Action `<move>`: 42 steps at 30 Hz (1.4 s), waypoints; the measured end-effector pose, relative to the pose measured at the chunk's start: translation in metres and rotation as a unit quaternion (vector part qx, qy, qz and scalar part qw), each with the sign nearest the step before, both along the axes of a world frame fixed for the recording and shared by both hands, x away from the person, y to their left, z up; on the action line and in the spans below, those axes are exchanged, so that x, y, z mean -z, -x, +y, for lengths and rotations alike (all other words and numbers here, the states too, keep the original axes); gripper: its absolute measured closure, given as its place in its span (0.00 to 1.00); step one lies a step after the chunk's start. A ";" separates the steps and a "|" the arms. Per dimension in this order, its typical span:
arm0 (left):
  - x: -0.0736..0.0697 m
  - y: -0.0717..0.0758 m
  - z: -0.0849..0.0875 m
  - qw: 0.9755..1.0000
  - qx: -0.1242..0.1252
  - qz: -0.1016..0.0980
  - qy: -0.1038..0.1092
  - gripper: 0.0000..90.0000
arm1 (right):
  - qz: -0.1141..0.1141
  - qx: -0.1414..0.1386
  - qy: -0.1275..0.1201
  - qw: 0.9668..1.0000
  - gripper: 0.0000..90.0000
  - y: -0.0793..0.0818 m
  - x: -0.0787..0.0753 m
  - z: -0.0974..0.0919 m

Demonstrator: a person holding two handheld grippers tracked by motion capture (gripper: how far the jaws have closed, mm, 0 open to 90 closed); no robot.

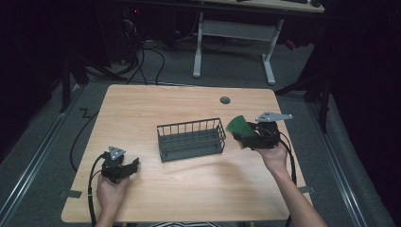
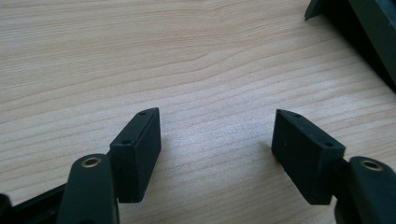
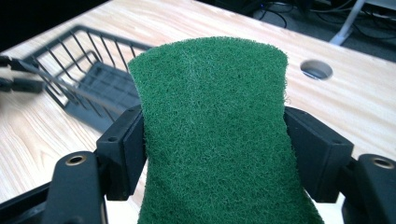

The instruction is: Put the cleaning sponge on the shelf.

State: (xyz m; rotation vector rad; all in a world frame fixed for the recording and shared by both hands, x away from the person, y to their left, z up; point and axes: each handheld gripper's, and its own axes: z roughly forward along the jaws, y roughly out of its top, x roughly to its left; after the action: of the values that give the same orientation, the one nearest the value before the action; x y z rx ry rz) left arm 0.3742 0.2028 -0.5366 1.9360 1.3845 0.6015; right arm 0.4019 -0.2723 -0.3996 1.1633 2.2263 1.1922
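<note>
Near edge first: I see my left gripper (image 1: pixel 134 165) low over the pale wood-grain laminate table (image 1: pixel 142 109), at its near-left part. Matte black jaws with blocky rectangular pads, small screw holes on top, brass-ringed pivots behind. Jaws spread wide, nothing between them, just bare grain in the left gripper view (image 2: pixel 216 140). Grey three-cornered plate on top, black cable trailing off the near edge.

Right gripper (image 1: pixel 246 135) sits farther in and to the right, lifted off the table, pointing left toward the basket. It's clamped on the green scouring sponge (image 3: pixel 215 130): coarse fibrous abrasive face, rounded corners, waisted outline. Both pads press its side edges, and the pad is pinched in slightly at the jaws. In the high view the sponge (image 1: pixel 239 127) shows a yellow-green foam layer along its lower edge. So the sponge is in the air in the right gripper, just beside the basket's right end, not inside it.

Mid-table: dark grey wire basket (image 1: pixel 191 140), rectangular, thin vertical bars, rim rail, solid slotted floor. It looks unloaded. Its corner shows at the top right of the left gripper view.

Beyond it: round grey cable grommet (image 1: pixel 225 100) set in the tabletop near the far edge. Behind the table, a white metal desk frame (image 1: pixel 234 33) on grey carpet, with dark cables on the floor.
</note>
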 end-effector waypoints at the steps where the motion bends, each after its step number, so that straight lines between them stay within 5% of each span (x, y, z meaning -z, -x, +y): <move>1: 0.000 0.000 0.000 1.000 0.000 0.000 0.000 0.37 | -0.003 -0.002 0.001 1.000 0.31 -0.002 -0.003 0.004; 12: 0.000 0.000 0.000 1.000 0.000 0.000 0.000 0.37 | 0.001 -0.028 0.008 1.000 0.31 -0.024 -0.012 0.044; 22: 0.000 0.000 0.000 1.000 0.000 0.000 0.001 0.36 | 0.007 -0.031 0.026 0.999 0.30 -0.046 0.001 0.086; 34: 0.000 0.000 0.000 1.000 0.002 0.000 0.001 0.35 | 0.014 -0.013 0.050 0.999 0.30 -0.058 0.016 0.105; 42: 0.000 0.000 0.000 1.000 0.002 0.000 0.001 0.35 | -0.001 -0.001 0.088 0.996 0.30 -0.057 0.022 0.116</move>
State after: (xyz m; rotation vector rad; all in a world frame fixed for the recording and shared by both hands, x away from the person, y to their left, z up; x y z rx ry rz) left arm 0.3742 0.2029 -0.5366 1.9368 1.3808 0.5967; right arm 0.4587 -0.1567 -0.4217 1.0889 2.2791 0.9741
